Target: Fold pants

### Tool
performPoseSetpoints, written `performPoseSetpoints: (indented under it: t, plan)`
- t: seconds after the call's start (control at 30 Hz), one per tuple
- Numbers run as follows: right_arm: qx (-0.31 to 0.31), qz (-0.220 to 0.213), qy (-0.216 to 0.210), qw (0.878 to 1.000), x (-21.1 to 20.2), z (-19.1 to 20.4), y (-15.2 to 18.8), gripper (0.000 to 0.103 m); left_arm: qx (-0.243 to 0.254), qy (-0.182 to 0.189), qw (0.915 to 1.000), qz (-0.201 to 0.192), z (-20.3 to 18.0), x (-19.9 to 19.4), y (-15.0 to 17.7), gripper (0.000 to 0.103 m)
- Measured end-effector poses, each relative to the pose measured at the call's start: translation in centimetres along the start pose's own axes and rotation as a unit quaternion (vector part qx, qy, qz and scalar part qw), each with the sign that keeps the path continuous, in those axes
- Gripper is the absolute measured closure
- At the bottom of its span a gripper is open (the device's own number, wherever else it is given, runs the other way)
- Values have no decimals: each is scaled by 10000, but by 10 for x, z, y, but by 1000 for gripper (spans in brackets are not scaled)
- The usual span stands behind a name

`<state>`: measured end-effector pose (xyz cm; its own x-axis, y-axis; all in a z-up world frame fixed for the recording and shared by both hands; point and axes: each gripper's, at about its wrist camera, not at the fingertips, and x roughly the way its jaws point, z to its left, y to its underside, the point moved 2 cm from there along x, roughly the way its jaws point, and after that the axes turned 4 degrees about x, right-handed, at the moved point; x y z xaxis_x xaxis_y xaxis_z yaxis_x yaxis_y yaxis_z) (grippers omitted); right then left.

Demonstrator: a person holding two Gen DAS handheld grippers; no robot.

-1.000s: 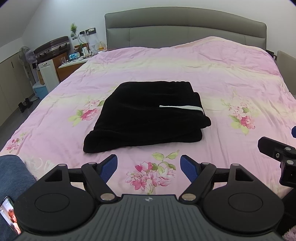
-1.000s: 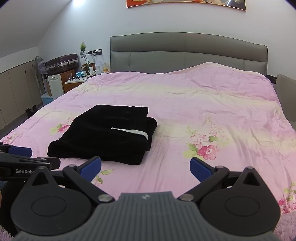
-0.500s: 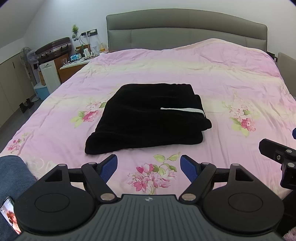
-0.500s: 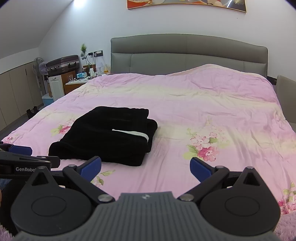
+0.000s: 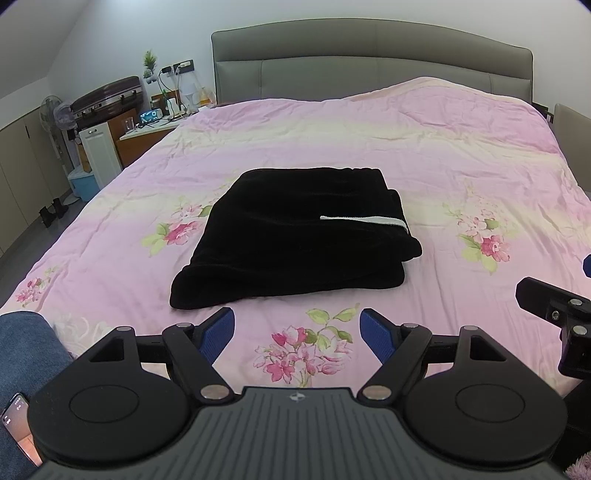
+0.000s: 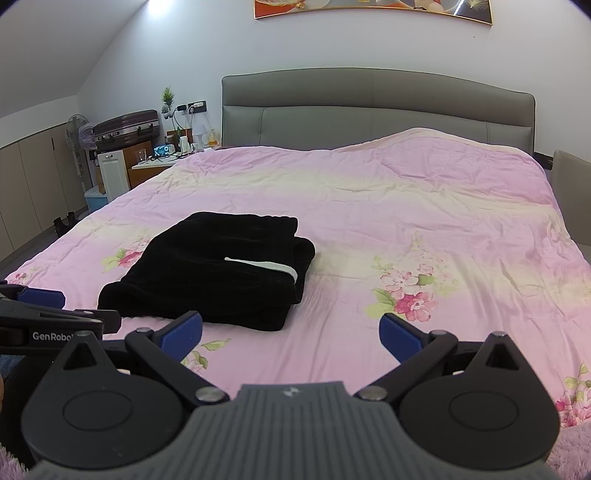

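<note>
Lying folded at frame centre on the pink bed [image 5: 369, 147], black pants [image 5: 291, 236] look soft, floppy; grip thick edges. Left tool [image 5: 297, 332] and right tool [image 6: 290, 332] gape wide, empty.

We see only part of the framed picture [image 6: 373, 7], cut by the top edge of the right wrist view. The phone [image 5: 18, 424] is clipped at the left edge, its screen too small to read. Items on the nightstand [image 5: 147, 127] are too small to name. The folded pants [image 5: 295, 236] hide their inner layers from us.
</note>
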<state>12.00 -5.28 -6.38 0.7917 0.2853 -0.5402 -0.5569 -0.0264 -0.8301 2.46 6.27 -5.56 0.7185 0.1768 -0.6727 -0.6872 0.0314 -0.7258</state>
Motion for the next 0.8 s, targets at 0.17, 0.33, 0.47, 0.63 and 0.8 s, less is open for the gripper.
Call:
performPoseSetpoints:
  t: [0.17,0.33,0.47,0.63,0.8]
  plan:
    - [1,0,-1,10000,0,0,0,5,3,5,10000,-15,1,0,-2,13]
    - [-3,-5,-1,10000,0,0,0,5,19,16,10000,-13,1,-1,-2,13]
    - [-4,-2,0,10000,0,0,0,5,21,19,10000,-18,2,-1,-3,13]
    - [5,-3,2,10000,0,1,0,5,85,-5,10000,-35,2,-1,-5,13]
    - [4,2,10,10000,1,1,1,5,138,37,9999,-49,-1,-3,-6,13]
